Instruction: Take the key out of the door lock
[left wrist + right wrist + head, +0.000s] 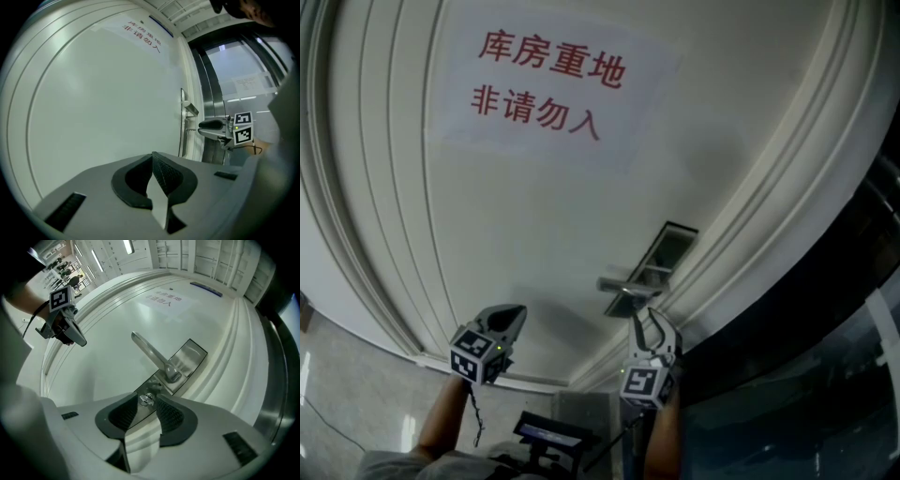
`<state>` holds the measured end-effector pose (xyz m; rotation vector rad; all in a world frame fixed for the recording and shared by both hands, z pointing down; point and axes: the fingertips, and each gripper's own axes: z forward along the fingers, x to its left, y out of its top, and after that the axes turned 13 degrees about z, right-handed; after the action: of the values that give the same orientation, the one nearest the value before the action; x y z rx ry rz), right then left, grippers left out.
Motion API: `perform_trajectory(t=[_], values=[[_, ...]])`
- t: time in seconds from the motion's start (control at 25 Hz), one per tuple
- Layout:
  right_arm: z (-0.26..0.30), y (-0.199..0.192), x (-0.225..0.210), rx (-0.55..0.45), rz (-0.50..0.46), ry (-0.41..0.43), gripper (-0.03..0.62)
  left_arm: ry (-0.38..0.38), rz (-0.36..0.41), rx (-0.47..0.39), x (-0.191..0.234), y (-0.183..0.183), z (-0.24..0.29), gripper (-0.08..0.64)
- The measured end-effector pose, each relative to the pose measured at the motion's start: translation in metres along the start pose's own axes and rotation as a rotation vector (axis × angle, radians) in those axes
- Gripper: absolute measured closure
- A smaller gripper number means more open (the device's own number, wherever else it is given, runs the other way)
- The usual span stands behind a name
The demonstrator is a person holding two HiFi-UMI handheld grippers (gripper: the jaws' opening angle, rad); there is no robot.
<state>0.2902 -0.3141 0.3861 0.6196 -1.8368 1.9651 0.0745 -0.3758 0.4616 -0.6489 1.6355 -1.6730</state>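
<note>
Right gripper (147, 405) is held level against the white door (534, 216), jaws set wide apart. The key (146, 398) is seen seated low in the metal lock plate (190, 357), just under the lever handle (149, 354). It is framed between the two jaw tips. A gap is visible on each side, so no pad is pressed on it, and the key is not yet withdrawn.

Left gripper (152, 157) is held well apart from the plate, off to the left in the head view, and is pointed at bare door panel. Its jaws are closed tip to tip, with nothing caught between them.

A paper notice (548, 84) with red characters is stuck on the door higher up. Dark glazing (825, 356) is seen past the door frame on the right. In the left gripper view, the right gripper's marker cube (243, 129) is seen near the plate edge
</note>
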Motion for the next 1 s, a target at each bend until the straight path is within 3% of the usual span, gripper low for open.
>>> perform_trajectory(t=[0.12,0.72,1.0], values=[[0.008,-0.006,0.001,-0.009,-0.034,0.006,0.431,0.005,-0.004,0.0,0.002,0.0,0.0,0.552],[0.029,-0.009,0.0,0.072,-0.121,-0.017,0.426,0.021,-0.026,0.002,0.016,-0.005,-0.002,0.552],[0.032,-0.009,-0.002,0.07,-0.149,-0.04,0.471,0.022,-0.035,0.003,0.021,-0.008,0.002,0.552]])
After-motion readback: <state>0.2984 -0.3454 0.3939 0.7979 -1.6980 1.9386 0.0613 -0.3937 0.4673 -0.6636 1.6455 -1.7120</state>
